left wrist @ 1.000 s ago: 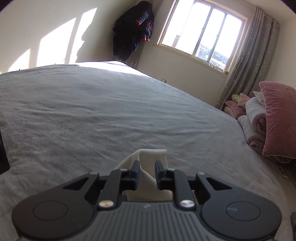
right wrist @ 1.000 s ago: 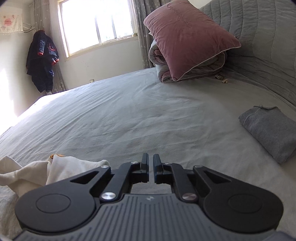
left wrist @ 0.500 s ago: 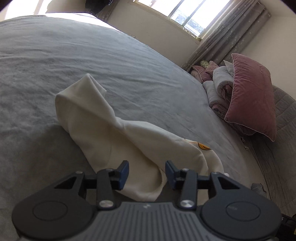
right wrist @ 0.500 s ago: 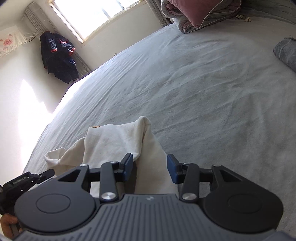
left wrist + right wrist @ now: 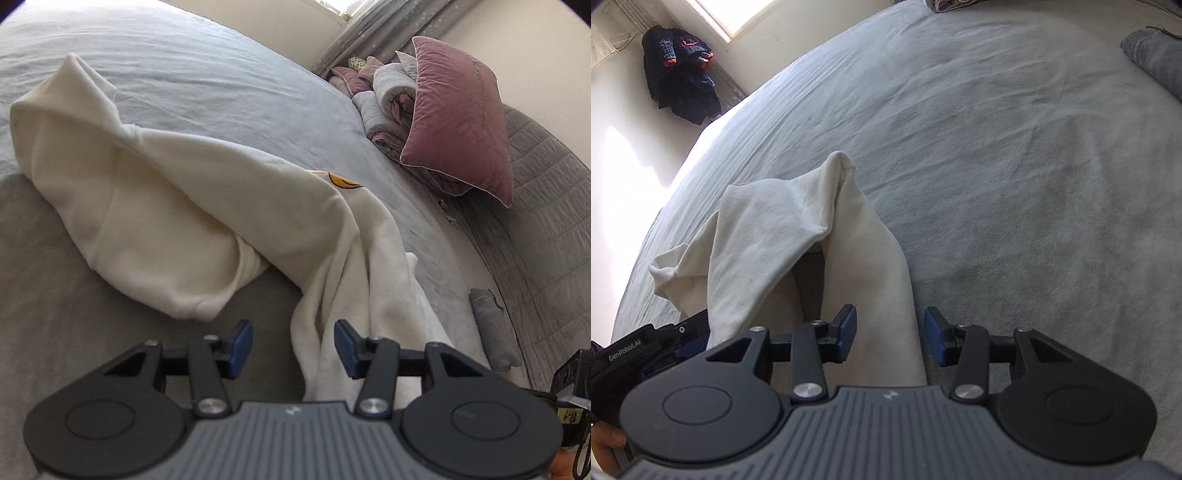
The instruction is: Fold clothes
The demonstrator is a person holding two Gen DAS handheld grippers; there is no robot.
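Note:
A cream sweatshirt with a small yellow print lies crumpled on the grey bed. My left gripper is open just above its near edge, with a fold of cloth between the blue pads. In the right wrist view the same sweatshirt lies bunched, one sleeve running toward me. My right gripper is open over that sleeve end, holding nothing. The left gripper shows at the lower left of the right wrist view.
A pink pillow on rolled quilts stands at the bed's head. A folded grey garment lies by the quilted headboard, also seen in the right wrist view. A dark jacket hangs on the wall by the window.
Both grippers have opened wide and tipped down toward the bed. The sweatshirt, held up by the left gripper a second ago, now lies released on the bed.

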